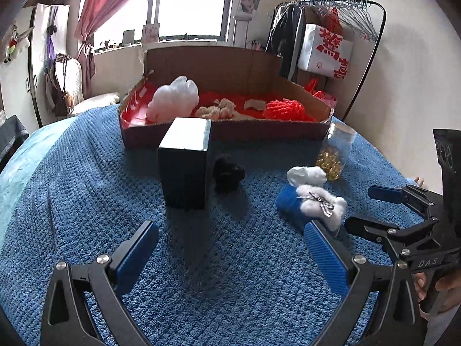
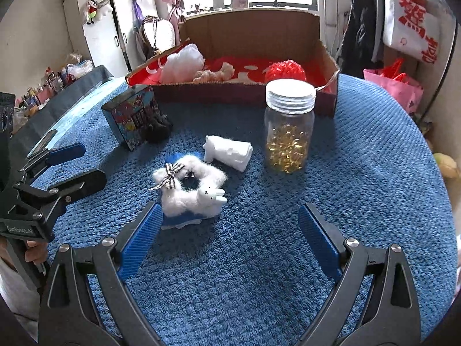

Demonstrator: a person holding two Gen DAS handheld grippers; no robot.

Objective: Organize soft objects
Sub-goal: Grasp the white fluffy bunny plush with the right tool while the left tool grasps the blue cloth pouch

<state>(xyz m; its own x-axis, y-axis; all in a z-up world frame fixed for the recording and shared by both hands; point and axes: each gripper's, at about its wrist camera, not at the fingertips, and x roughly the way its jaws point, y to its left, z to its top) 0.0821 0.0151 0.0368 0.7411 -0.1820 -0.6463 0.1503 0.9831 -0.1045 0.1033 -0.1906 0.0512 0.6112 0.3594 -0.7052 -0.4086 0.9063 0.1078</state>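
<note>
A fluffy white ring toy with a checked bow and a rabbit head (image 2: 188, 189) lies on a blue cloth piece (image 1: 289, 201) on the blue blanket; it also shows in the left wrist view (image 1: 322, 203). A rolled white cloth (image 2: 227, 151) lies just behind it. A black fuzzy item (image 1: 227, 176) sits beside a dark box (image 1: 184, 167). The cardboard box (image 2: 253, 89) with a red lining holds a white puff (image 1: 174, 99), a beige item (image 1: 220, 109) and a red pompom (image 2: 285, 70). My left gripper (image 1: 230, 253) is open and empty. My right gripper (image 2: 230, 239) is open and empty, just right of the ring toy.
A glass jar of yellow capsules (image 2: 289, 127) stands right of the white cloth. A clothes rack (image 1: 345, 28) with a white bag stands at the back right. White cabinets (image 2: 106, 23) and a cluttered shelf are at the left. The blanket drops away at its edges.
</note>
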